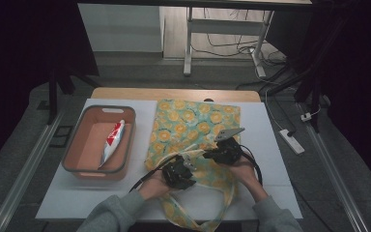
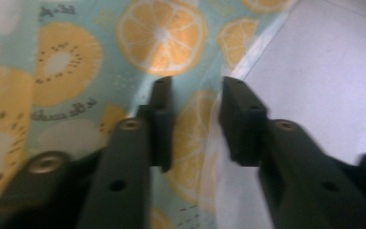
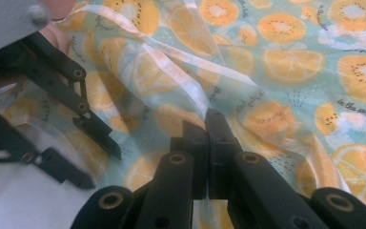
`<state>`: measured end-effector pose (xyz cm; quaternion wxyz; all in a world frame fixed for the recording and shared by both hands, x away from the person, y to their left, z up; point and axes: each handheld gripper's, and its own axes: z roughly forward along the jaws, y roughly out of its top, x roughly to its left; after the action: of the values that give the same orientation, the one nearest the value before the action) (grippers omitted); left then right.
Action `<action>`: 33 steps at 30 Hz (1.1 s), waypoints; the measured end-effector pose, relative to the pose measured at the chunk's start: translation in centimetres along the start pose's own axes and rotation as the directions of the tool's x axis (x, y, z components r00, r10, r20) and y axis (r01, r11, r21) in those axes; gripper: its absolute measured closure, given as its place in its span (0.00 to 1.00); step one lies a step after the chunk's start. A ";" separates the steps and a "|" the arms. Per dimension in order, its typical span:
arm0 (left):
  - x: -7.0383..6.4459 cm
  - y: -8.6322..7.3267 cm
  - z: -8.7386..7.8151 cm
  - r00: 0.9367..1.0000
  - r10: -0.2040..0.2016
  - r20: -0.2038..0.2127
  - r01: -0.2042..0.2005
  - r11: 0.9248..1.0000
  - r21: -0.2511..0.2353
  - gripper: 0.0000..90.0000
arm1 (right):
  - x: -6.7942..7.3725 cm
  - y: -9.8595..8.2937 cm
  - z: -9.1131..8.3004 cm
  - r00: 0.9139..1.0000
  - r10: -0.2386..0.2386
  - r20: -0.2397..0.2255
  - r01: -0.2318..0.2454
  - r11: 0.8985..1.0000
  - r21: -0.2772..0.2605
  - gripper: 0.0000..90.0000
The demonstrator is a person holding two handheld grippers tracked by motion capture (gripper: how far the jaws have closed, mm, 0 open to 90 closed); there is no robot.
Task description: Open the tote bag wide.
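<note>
A teal bag (image 1: 193, 121) printed with orange slices lies flat on the white mat, with its mouth and straps toward the person. My right gripper (image 3: 205, 119) is shut on a raised fold of the bag (image 3: 290, 62) at its mouth, seen at the bag's near right (image 1: 210, 154) in the high view. My left gripper (image 2: 196, 86) is open and straddles the bag's (image 2: 162, 33) hemmed edge beside the mat. It sits just left of the right one (image 1: 187, 163), and its open jaws (image 3: 97, 164) also show in the right gripper view.
An orange bin (image 1: 77, 145) stands on the left of the mat with a red-and-white pouch (image 1: 112, 142) inside. Bare white mat (image 1: 270, 159) lies right of the bag. A power strip (image 1: 291, 141) lies on the floor at the right.
</note>
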<state>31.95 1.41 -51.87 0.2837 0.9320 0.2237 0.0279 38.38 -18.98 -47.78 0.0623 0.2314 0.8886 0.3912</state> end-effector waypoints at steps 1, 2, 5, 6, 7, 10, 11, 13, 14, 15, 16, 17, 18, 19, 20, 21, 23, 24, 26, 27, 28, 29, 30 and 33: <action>0.0 0.0 0.0 1.000 -0.003 0.014 0.003 1.000 0.000 0.97 | 0.0 0.0 -0.2 1.000 0.004 0.005 -0.004 1.000 -0.001 0.99; 0.0 0.0 0.0 1.000 0.001 0.015 -0.001 1.000 0.000 0.98 | -0.1 0.0 -0.2 1.000 0.002 0.008 -0.002 1.000 -0.003 0.99; -0.3 0.0 -0.1 1.000 0.022 -0.006 -0.022 1.000 0.004 0.99 | -0.1 0.1 -0.7 1.000 -0.001 0.018 0.001 1.000 -0.016 0.99; -0.4 0.0 -0.1 1.000 0.024 -0.005 -0.024 1.000 0.004 0.99 | -0.1 0.1 -0.7 1.000 -0.001 0.018 0.001 1.000 -0.016 0.99; -0.4 -0.1 -0.3 1.000 0.029 0.003 -0.029 1.000 0.006 0.99 | -0.2 0.1 -0.9 1.000 -0.002 0.023 0.002 1.000 -0.020 0.99; -0.6 -0.3 -1.3 0.998 0.043 0.040 -0.042 0.999 -0.030 0.99 | -0.4 0.3 -1.9 0.999 0.013 0.042 -0.011 0.999 -0.043 0.99; -0.8 -0.4 -1.8 0.997 0.050 0.051 -0.048 0.998 -0.046 0.99 | -0.5 0.4 -2.2 0.999 0.023 0.048 -0.020 0.999 -0.048 0.99; -1.1 -0.8 -3.3 0.994 0.065 0.083 -0.057 0.994 -0.094 0.99 | -0.7 0.7 -3.2 0.997 0.036 0.066 -0.030 0.996 -0.079 0.99; -1.2 -1.0 -4.0 0.993 0.072 0.094 -0.061 0.992 -0.113 0.99 | -0.8 0.9 -4.0 0.995 0.050 0.086 -0.041 0.994 -0.103 0.99; -1.4 -1.3 -4.7 0.991 0.078 0.106 -0.063 0.989 -0.134 0.99 | -0.8 0.9 -4.0 0.995 0.050 0.086 -0.041 0.994 -0.103 0.99; -1.5 -1.6 -5.3 0.990 0.080 0.116 -0.061 0.986 -0.152 0.99 | -0.8 1.0 -4.3 0.994 0.057 0.092 -0.046 0.992 -0.114 0.99; -1.7 -1.9 -5.9 0.989 0.081 0.126 -0.059 0.984 -0.168 0.99 | -0.9 1.1 -4.6 0.993 0.062 0.100 -0.049 0.991 -0.123 0.99; -1.8 -2.2 -6.5 0.988 0.084 0.132 -0.060 0.982 -0.182 0.99 | -1.0 1.2 -4.7 0.992 0.070 0.109 -0.056 0.990 -0.129 0.99; -2.1 -2.5 -7.0 0.987 0.088 0.137 -0.061 0.980 -0.192 0.99 | -1.1 1.3 -4.8 0.990 0.080 0.116 -0.064 0.989 -0.133 0.99; -2.3 -2.8 -7.5 0.985 0.096 0.141 -0.067 0.979 -0.194 0.99 | -1.3 1.4 -4.8 0.989 0.086 0.120 -0.069 0.988 -0.136 0.99; -2.4 -3.1 -7.8 0.984 0.102 0.149 -0.071 0.977 -0.199 0.99 | -1.4 1.5 -4.7 0.988 0.095 0.125 -0.078 0.988 -0.137 0.99; -2.7 -3.8 -8.2 0.979 0.107 0.172 -0.071 0.977 -0.202 0.99 | -1.7 1.7 -4.4 0.987 0.104 0.122 -0.087 0.986 -0.141 0.99; -2.8 -4.0 -8.3 0.978 0.108 0.176 -0.072 0.977 -0.200 0.99 | -1.9 1.8 -4.0 0.986 0.109 0.124 -0.092 0.986 -0.139 0.99; -3.1 -4.5 -8.3 0.975 0.121 0.187 -0.086 0.979 -0.186 0.99 | -2.2 2.0 -3.3 0.986 0.115 0.124 -0.098 0.987 -0.130 0.99; -3.3 -4.7 -8.3 0.973 0.130 0.192 -0.095 0.979 -0.180 0.99 | -2.4 2.0 -2.9 0.985 0.114 0.130 -0.098 0.988 -0.123 0.99; -3.4 -4.9 -8.2 0.971 0.134 0.197 -0.100 0.980 -0.174 0.99 | -2.9 1.9 -2.3 0.984 0.128 0.126 -0.114 0.987 -0.111 0.99; -3.5 -5.1 -8.1 0.969 0.142 0.201 -0.110 0.981 -0.162 0.99 | -2.9 1.9 -2.3 0.984 0.128 0.126 -0.114 0.987 -0.111 0.99; -3.5 -5.2 -7.9 0.970 0.144 0.197 -0.113 0.981 -0.157 0.98 | -3.5 1.6 -1.5 0.981 0.152 0.121 -0.141 0.985 -0.098 0.99; -3.1 -5.3 -7.6 0.979 0.112 0.170 -0.084 0.983 -0.164 0.94 | -3.7 1.3 -0.9 0.980 0.174 0.101 -0.165 0.982 -0.091 0.99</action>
<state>25.72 7.89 -48.14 0.3730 0.9156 0.1483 -0.0245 41.86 -20.52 -46.42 0.0864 0.3243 0.8442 0.4180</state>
